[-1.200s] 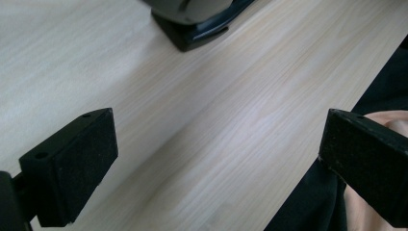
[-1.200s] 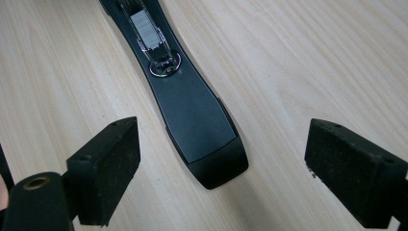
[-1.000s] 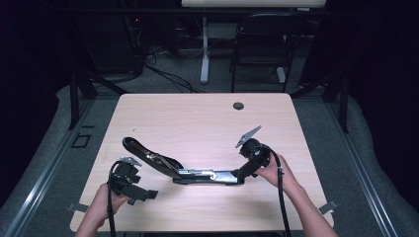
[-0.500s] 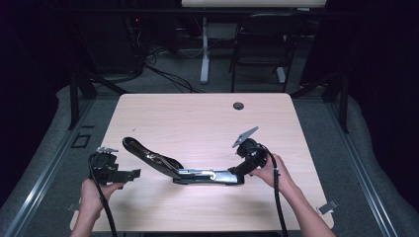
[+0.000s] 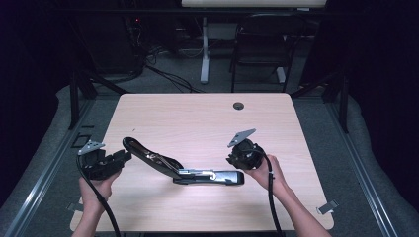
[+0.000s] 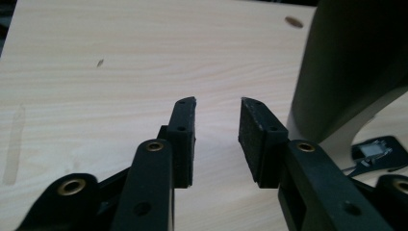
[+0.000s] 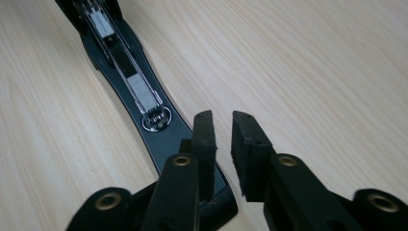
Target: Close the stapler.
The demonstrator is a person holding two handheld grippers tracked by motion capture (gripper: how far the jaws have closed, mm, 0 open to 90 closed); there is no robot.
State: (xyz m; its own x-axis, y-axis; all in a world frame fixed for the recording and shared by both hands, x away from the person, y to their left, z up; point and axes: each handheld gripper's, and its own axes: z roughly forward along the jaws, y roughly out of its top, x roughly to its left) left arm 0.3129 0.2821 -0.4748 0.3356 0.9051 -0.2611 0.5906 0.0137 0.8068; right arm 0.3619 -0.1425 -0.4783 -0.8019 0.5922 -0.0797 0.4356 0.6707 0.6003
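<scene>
1. Black stapler (image 5: 183,168), swung wide open, lies on my table (image 5: 197,118) between both grippers.
2. My right gripper (image 7: 222,144) hovers released over its base end.
3. My left gripper (image 6: 217,139) is released, the stapler's raised arm just beside it.

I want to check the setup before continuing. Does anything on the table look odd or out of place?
Yes. The stapler lies swung fully open, its base flat on the table and its top arm raised toward the left gripper, with the metal staple track exposed.

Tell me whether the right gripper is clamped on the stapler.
No: in the right gripper view the right gripper has its jaws parted with an empty gap, poised over the end of the opened stapler.
</scene>
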